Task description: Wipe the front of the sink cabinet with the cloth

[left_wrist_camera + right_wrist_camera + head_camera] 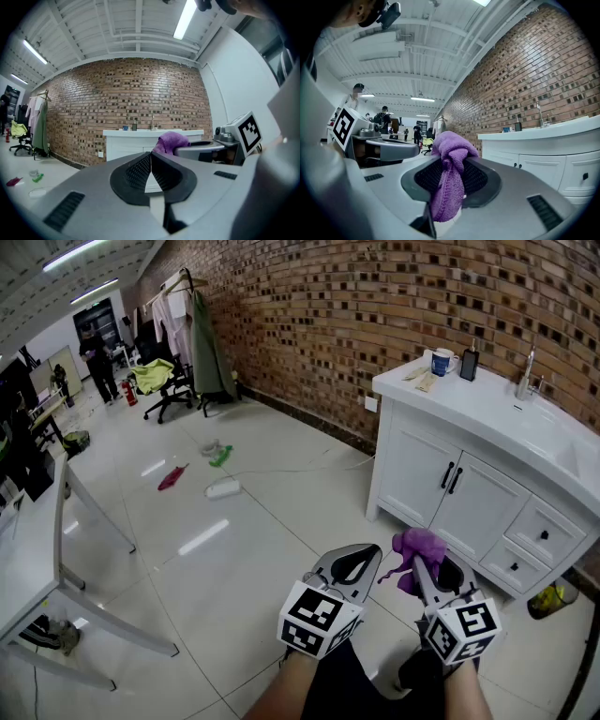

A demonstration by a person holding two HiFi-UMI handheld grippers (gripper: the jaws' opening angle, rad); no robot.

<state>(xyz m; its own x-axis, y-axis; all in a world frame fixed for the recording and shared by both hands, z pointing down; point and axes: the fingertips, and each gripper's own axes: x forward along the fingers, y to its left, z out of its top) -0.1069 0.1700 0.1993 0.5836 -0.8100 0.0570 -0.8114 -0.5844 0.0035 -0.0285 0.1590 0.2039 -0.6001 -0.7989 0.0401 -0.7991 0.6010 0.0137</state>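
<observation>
The white sink cabinet point(441, 486) stands against the brick wall at the right, with two doors, black handles and drawers. My right gripper point(422, 563) is shut on a purple cloth point(418, 549), held in the air a short way in front of the cabinet. In the right gripper view the cloth point(449, 180) is bunched between the jaws and the cabinet point(543, 161) lies to the right. My left gripper point(361, 562) is beside it, shut on nothing. In the left gripper view the cabinet point(136, 143) is straight ahead, behind the shut gripper point(151, 154) and the cloth point(169, 140).
On the countertop point(487, 409) are a mug point(442, 361), a dark bottle point(469, 363) and a faucet point(527, 376). A yellow object point(551, 598) lies by the cabinet's right end. Litter point(222, 487) is scattered on the tiled floor. A white table point(28, 549) stands at the left.
</observation>
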